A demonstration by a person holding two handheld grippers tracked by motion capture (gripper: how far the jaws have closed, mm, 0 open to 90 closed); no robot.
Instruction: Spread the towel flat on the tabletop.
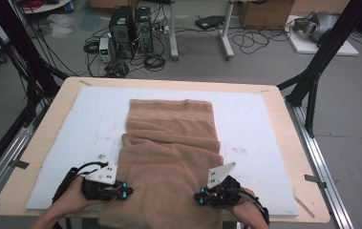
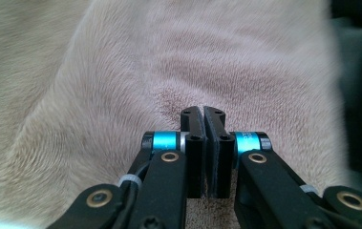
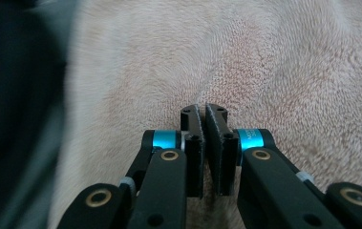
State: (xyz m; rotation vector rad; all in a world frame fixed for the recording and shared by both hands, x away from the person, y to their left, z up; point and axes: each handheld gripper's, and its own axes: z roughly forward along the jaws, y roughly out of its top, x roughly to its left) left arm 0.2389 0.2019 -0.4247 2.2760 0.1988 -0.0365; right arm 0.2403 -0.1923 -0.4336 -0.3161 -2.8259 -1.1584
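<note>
I see the tan towel rumpled on the white mat, near edge hanging off the table. Left gripper and right gripper each pinch a near corner, jaws clamped on cloth.

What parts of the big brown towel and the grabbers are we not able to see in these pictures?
- The towel's near end: in the high view it runs off the bottom edge.
- The white mat under the towel: covered by it.
- How much towel the left gripper and right gripper pinch: their closed jaws hide the fabric between them.
- The dark areas at the side edges of both gripper views: blurred.
</note>
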